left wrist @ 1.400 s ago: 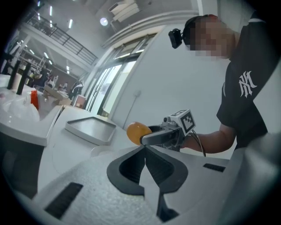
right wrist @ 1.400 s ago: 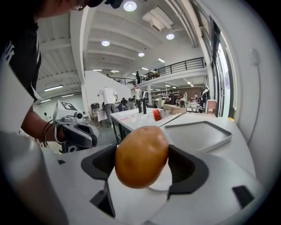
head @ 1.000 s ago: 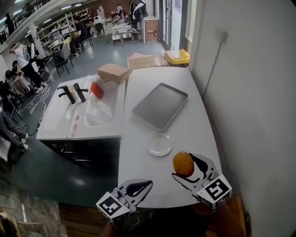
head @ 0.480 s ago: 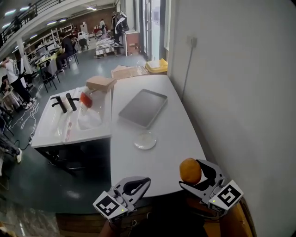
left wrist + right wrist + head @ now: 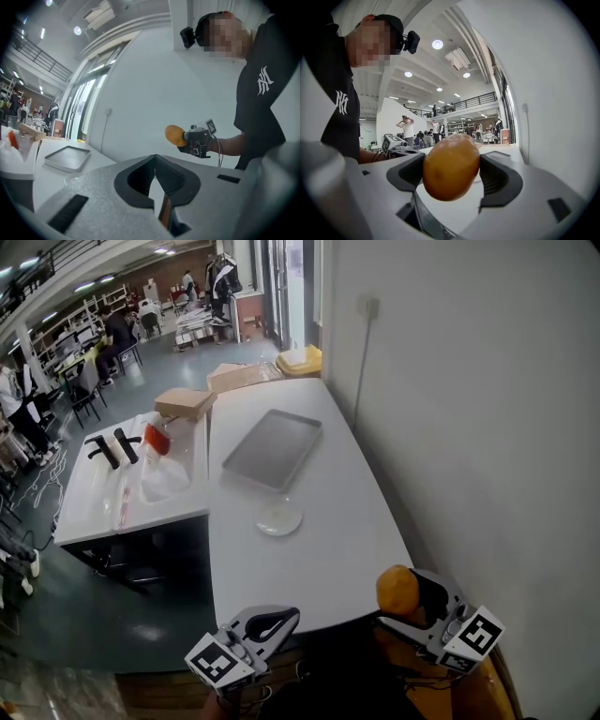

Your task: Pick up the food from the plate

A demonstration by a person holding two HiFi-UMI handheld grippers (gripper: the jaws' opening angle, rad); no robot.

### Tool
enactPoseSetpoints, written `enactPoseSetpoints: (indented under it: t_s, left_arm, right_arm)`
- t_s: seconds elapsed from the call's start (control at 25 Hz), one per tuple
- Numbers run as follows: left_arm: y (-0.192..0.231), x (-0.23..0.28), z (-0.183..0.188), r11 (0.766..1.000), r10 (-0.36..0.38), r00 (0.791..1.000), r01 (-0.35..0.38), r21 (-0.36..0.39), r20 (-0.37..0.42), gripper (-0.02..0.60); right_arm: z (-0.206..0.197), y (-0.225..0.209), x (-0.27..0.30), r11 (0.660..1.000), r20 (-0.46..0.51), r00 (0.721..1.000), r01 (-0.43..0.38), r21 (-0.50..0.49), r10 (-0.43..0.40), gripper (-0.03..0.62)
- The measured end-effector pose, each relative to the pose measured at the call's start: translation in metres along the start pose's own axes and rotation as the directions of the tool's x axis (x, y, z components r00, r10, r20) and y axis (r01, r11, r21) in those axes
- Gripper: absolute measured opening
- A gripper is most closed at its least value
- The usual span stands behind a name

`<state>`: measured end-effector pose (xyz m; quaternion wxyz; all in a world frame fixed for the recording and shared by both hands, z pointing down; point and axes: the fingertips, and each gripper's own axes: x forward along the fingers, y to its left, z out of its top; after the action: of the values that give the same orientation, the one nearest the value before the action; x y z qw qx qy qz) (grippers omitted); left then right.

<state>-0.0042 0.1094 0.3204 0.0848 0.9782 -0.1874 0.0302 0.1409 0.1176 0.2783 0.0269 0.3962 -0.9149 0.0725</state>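
Note:
An orange, egg-shaped piece of food (image 5: 397, 591) (image 5: 451, 166) sits clamped between the pads of my right gripper (image 5: 412, 601) (image 5: 452, 171), which is shut on it past the near right corner of the white table (image 5: 309, 559). The same food (image 5: 175, 135) shows in the left gripper view, held up in front of the wall. A small clear plate (image 5: 279, 519) lies bare in the table's middle. My left gripper (image 5: 267, 624) (image 5: 154, 180) hangs off the near edge with its jaws together and nothing in them.
A grey metal tray (image 5: 273, 448) lies at the table's far half. Left of the table stands a white sink unit (image 5: 122, 502) with black taps and a plastic bag. A cardboard box (image 5: 185, 402) sits behind it. The wall runs along the right side.
Both grippers have drawn back toward me, off the table's near edge. The right one carries the orange food further right and lower in view. The head view has swung right.

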Motion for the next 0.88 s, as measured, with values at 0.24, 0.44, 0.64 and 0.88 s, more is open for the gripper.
enactPoseSetpoints:
  t_s: [0.24,0.44,0.64,0.88]
  left_arm:
    - [0.012,0.009,-0.015,0.998,0.03,0.998,-0.032,-0.047,-0.048,0.005]
    - [0.008,0.031,-0.022,0.999,0.022,0.997,-0.025,-0.039,-0.071,0.005]
    - [-0.002,0.047,-0.005,0.997,0.068,0.996,-0.07,-0.032,-0.058,0.005]
    - [-0.029,0.058,-0.026,0.993,0.1,0.99,-0.106,-0.054,-0.102,0.005]
  right_arm:
    - [-0.012,-0.009,-0.008,0.997,0.001,0.999,-0.036,0.064,0.036,0.367]
    - [-0.028,-0.023,-0.008,0.993,-0.03,0.996,-0.087,0.082,0.09,0.367]
    - [-0.025,-0.024,-0.007,0.978,0.016,0.986,-0.169,0.124,0.169,0.367]
    - [-0.021,-0.015,-0.011,0.943,0.069,0.954,-0.297,0.147,0.29,0.367]
